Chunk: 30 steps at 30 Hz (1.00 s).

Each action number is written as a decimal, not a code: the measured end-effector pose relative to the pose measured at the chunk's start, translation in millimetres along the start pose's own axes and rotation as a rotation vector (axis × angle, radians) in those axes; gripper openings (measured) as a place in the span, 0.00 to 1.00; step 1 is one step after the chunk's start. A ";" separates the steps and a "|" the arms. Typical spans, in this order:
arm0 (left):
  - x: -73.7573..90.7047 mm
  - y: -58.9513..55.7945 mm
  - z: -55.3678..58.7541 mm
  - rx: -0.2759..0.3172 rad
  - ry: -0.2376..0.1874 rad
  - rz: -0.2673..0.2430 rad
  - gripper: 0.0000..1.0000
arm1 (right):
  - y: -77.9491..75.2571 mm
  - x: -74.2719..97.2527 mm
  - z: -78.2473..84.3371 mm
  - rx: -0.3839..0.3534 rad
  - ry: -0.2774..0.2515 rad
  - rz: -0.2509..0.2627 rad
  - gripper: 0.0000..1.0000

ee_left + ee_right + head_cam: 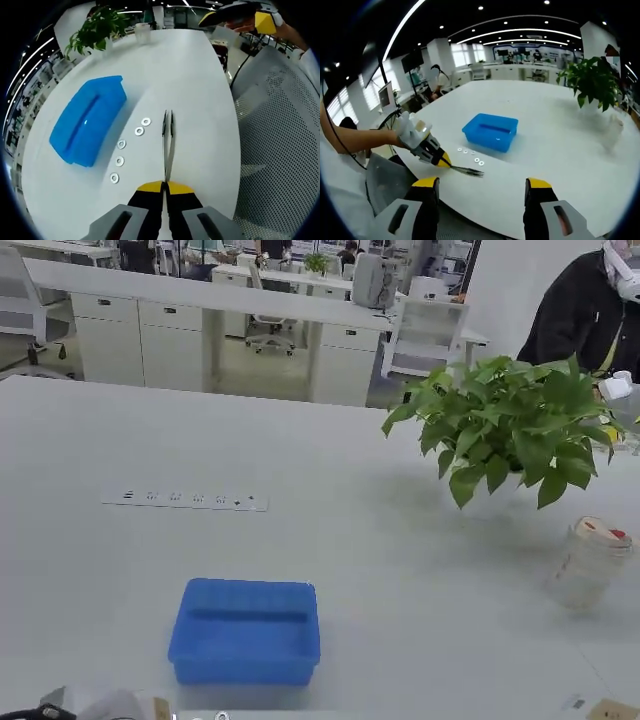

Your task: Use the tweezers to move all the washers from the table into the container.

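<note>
Now, left gripper (165,189) fingers (150,187) pinch tight on the tweezers (168,140), tips out over the desk (200,75) near its edge; five washers (121,144) lie in a line just beside them, blue container (87,127) just past those. Right gripper (482,184) fingers (427,184) gape wide, empty.

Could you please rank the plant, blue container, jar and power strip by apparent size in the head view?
Largest to smallest:
1. plant
2. blue container
3. jar and power strip: unsure, the strip is longer but far thinner.
</note>
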<state>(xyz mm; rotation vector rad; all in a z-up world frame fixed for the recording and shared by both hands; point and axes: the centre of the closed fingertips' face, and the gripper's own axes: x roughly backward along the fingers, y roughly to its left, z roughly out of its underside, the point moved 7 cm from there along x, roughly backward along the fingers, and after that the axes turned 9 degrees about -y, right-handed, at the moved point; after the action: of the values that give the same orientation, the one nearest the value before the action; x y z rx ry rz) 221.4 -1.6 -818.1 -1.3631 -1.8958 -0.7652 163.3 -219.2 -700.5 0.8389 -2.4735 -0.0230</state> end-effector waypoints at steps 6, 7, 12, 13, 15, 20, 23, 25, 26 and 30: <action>3.5 -4.4 -5.1 -0.034 -0.004 -0.019 0.00 | 16.0 -3.8 -8.1 0.042 -0.004 -0.049 0.61; 5.1 -5.0 -7.7 -0.031 -0.016 -0.021 0.00 | 18.2 -4.4 -8.9 0.044 -0.003 -0.056 0.59; 19.0 -8.9 -21.5 -0.012 -0.072 -0.046 0.00 | 30.5 -13.4 -3.5 0.056 0.027 -0.114 0.45; 21.2 -10.0 -24.2 -0.001 -0.086 -0.050 0.00 | 33.8 -15.8 -1.2 0.069 0.043 -0.128 0.44; 29.1 -13.1 -30.2 0.014 -0.116 -0.055 0.00 | 38.0 -17.8 0.6 0.100 0.057 -0.141 0.40; 47.6 -20.6 -42.0 0.052 -0.168 -0.062 0.00 | 48.9 -21.0 -0.5 0.145 0.072 -0.174 0.24; 57.4 -24.9 -48.0 0.069 -0.207 -0.057 0.00 | 52.7 -23.7 -1.7 0.182 0.078 -0.186 0.18; 63.3 -27.3 -52.2 0.077 -0.230 -0.057 0.00 | 55.8 -25.7 -3.2 0.214 0.074 -0.195 0.16; 67.3 -29.7 -55.3 0.078 -0.251 -0.044 0.00 | 58.2 -27.7 -3.3 0.229 0.072 -0.210 0.14; 83.1 -37.5 -65.1 0.079 -0.304 -0.025 0.00 | 63.6 -35.3 -2.4 0.305 0.085 -0.250 0.04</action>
<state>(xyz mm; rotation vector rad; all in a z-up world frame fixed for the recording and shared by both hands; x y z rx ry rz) 178.3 -16.0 -715.7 -1.4744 -2.1548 -0.5106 152.4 -147.3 -703.8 1.2469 -2.3097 0.3014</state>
